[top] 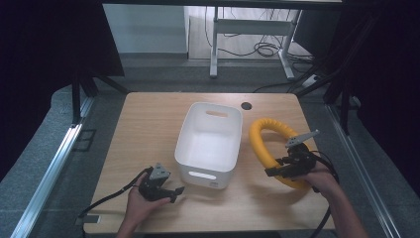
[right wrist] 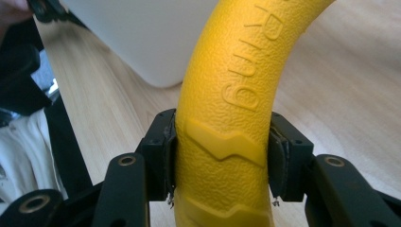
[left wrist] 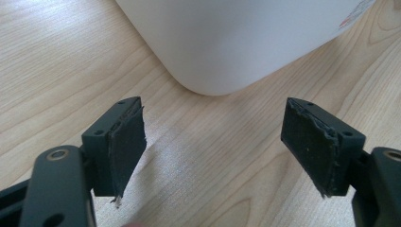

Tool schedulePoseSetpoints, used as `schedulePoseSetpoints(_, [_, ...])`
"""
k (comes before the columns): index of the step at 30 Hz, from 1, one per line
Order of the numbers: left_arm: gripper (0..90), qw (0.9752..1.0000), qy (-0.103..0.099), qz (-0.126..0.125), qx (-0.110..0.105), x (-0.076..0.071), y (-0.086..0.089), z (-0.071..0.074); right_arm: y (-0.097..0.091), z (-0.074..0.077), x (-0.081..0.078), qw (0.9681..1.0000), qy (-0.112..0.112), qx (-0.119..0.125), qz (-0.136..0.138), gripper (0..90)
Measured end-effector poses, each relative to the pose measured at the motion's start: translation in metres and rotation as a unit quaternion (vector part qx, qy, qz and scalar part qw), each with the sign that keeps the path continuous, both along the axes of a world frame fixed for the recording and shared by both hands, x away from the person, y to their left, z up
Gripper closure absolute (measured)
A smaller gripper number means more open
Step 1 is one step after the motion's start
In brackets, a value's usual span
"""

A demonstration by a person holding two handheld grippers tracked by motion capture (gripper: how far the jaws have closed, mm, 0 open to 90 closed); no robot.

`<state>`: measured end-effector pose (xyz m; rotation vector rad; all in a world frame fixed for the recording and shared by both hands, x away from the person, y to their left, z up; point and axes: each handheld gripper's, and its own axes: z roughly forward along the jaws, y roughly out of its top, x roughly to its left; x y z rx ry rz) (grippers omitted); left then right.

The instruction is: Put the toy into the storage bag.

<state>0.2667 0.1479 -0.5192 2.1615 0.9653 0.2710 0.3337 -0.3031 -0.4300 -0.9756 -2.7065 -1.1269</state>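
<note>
A: Fingers (right wrist: 163, 151) of right gripper (right wrist: 221, 156) clenched on yellow ring (right wrist: 227, 94), one pad pressed to each side of the tube. Confirmed in high view: right gripper (top: 289, 166) at near arc of ring (top: 262, 141), right of white bin (top: 210, 144), ring tilted up off wooden table (top: 143, 129).

B: Left side?

A: Left gripper (top: 166, 191) released, pads (left wrist: 127, 142) wide apart, nothing between them. Low over table (left wrist: 56, 61) at near left corner of bin (left wrist: 227, 42), close but not touching.

B: Bin contents?

A: None seen; bare white floor inside. Standing upright mid-table.

B: Shape and material of bin?

A: Smooth plastic, rectangular, rounded corners, walls tapering downward. Slot handle cut in far wall and in near wall. Small label low on near wall, unreadable.

B: Ring?

A: Thick round tube, pebbled matte skin, looks like rubber or foam. Raised zigzag bands across it, raised lettering along the curve. Closed loop, near arc partly hidden by hand.

B: Pads?

A: Black, flat, rough, frayed at edges.

B: Table?

A: Pale wood grain, dark round hole near far edge.
</note>
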Motion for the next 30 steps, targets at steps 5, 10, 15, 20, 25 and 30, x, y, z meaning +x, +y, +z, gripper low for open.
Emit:
schedulePoseSetpoints(5, [22.7,1.0,0.001,0.0,0.001,0.0,0.0,0.0,-0.007,0.004,0.001,0.9995,-0.01,0.029,-0.013,51.0])
schedulePoseSetpoints(10, [22.7,1.0,0.001,0.0,0.0,0.0,0.0,0.0,-0.013,0.007,0.0,0.9984,-0.018,0.048,-0.022,51.0])
schedulePoseSetpoints(15, [22.7,1.0,0.002,-0.001,0.001,0.0,0.0,0.0,-0.019,0.013,-0.001,0.9965,-0.033,0.07,-0.031,51.0])
schedulePoseSetpoints(20, [22.6,1.0,0.002,-0.001,0.003,0.0,0.0,-0.001,-0.028,0.019,-0.001,0.9928,-0.047,0.1,-0.046,51.0])
schedulePoseSetpoints(25, [22.6,1.0,0.005,-0.003,0.005,0.001,-0.001,-0.002,-0.038,0.023,0.002,0.9885,-0.053,0.129,-0.058,51.0])
schedulePoseSetpoints(30, [22.6,1.0,0.004,-0.002,0.006,0.001,-0.001,-0.002,-0.048,0.028,0.004,0.983,-0.065,0.156,-0.072,51.0])
